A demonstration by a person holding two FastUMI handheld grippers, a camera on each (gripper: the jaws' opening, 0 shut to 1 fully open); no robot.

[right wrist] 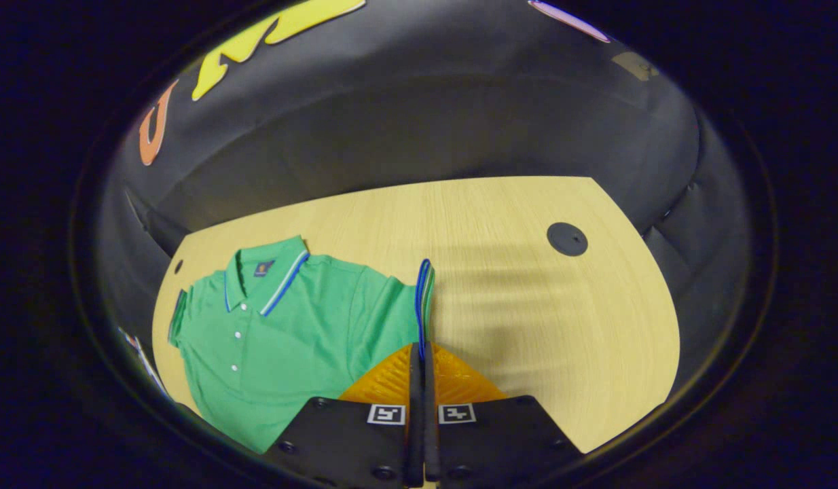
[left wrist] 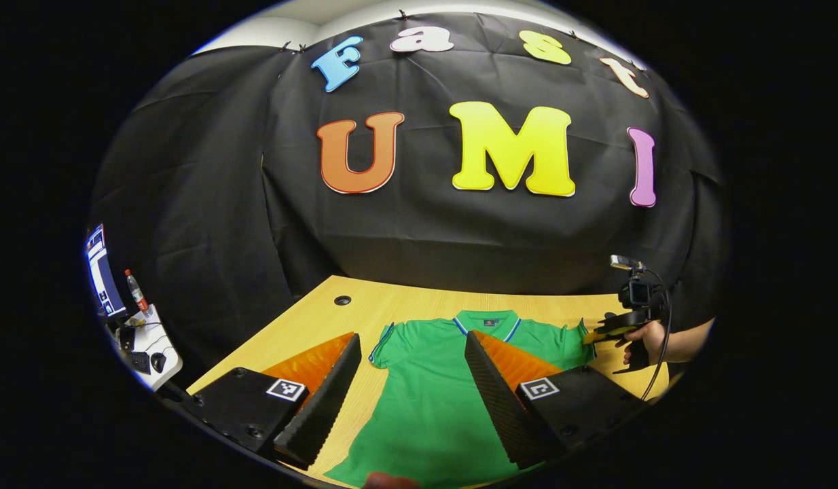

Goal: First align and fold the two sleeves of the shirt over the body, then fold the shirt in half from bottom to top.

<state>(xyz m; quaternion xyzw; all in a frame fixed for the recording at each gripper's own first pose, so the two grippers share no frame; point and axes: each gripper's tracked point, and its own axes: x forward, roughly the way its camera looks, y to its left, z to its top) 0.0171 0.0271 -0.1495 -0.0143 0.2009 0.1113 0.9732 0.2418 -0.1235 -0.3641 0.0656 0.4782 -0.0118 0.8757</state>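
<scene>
1. We see the green polo shirt [left wrist: 432,394] lying flat and face up on the wooden counter [right wrist: 527,285], collar toward the booth wall, body not yet folded.
2. The right hand-held gripper [right wrist: 422,339] is clamped on the cuff of the right sleeve [right wrist: 424,299], lifting the striped edge clear of the counter. We judge this grip is meant to carry the sleeve over the body.
3. In the left gripper view, that gripper is at the sleeve, held by a hand [left wrist: 653,339].
4. The left hand-held gripper [left wrist: 412,380] hovers above the shirt's lower half, fingers wide apart, holding nothing.
5. The left sleeve [left wrist: 385,343] lies flat. We judge the task is at its first sleeve fold.
</scene>
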